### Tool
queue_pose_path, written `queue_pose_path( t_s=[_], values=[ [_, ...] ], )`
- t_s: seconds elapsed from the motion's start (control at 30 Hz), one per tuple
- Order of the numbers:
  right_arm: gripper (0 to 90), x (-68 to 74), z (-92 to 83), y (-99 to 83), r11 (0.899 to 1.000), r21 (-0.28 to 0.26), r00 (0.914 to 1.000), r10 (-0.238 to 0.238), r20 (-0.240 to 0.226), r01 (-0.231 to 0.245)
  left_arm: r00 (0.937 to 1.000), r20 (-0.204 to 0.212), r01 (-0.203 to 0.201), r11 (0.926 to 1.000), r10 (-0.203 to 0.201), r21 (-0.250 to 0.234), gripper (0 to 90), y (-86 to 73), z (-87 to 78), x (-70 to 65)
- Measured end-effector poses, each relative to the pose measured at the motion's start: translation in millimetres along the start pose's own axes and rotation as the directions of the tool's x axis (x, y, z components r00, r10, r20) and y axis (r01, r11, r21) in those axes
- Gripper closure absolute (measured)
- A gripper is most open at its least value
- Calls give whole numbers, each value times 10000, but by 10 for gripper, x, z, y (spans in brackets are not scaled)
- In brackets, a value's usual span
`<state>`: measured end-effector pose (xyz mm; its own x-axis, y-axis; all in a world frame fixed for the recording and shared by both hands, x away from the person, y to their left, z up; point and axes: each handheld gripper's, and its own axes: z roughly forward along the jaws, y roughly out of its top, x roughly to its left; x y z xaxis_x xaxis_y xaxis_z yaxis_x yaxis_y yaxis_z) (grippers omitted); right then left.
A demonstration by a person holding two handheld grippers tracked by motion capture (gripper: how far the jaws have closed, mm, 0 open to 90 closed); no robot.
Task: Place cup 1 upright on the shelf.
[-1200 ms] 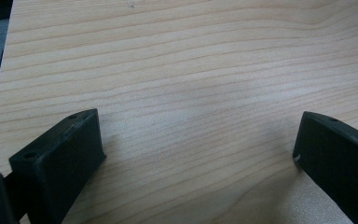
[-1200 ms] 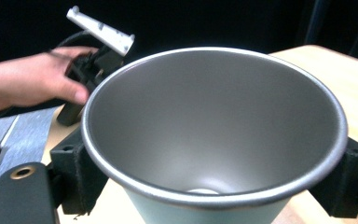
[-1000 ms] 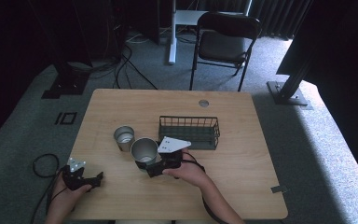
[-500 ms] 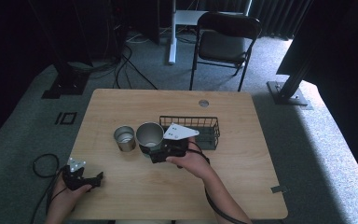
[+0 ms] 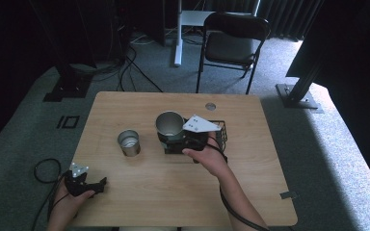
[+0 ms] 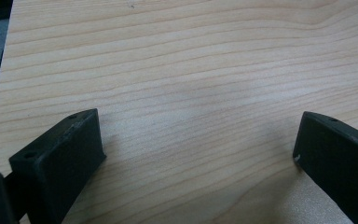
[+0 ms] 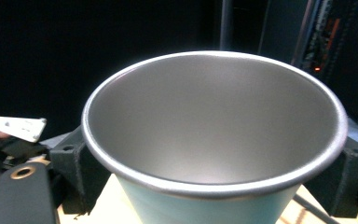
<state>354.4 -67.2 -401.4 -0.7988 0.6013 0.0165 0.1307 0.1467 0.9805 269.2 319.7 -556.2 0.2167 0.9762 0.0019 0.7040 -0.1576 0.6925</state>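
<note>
My right gripper (image 5: 170,140) is shut on a metal cup (image 5: 169,123) and holds it upright above the middle of the table (image 5: 139,202), just left of a black wire basket (image 5: 221,133). In the right gripper view the cup's open mouth (image 7: 214,135) sits between the two black jaws, and the cup looks empty. A second, smaller metal cup (image 5: 128,143) stands on the table to the left. My left gripper (image 5: 87,184) rests at the table's front left edge. Its jaws stand wide apart over bare wood (image 6: 196,135).
A round cable hole (image 5: 210,106) sits near the table's far edge. A black chair (image 5: 233,43) stands on the carpet beyond the table. Dark stands and cables (image 5: 125,57) are at the back left. A stand's foot (image 5: 298,94) is at the right.
My right gripper has carried the cup up, away from the person and to the right, closer to the basket. The left gripper and the smaller cup have stayed put.
</note>
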Motion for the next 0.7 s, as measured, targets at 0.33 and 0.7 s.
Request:
queue_pose_path(
  t_s=[0.33, 0.7],
  values=[
    [131, -264, -102, 25, 9994, -114, 9909, 348, 1301, -336, 10000, -2, -1, 10000, 1, 4, 21, 0, 0, 0],
    [131, -587, -233, -53, 9985, -267, 9510, 528, 3047, -469, 10000, -4, -8, 10000, 8, 14, 20, 0, -1, 0]
  ],
)
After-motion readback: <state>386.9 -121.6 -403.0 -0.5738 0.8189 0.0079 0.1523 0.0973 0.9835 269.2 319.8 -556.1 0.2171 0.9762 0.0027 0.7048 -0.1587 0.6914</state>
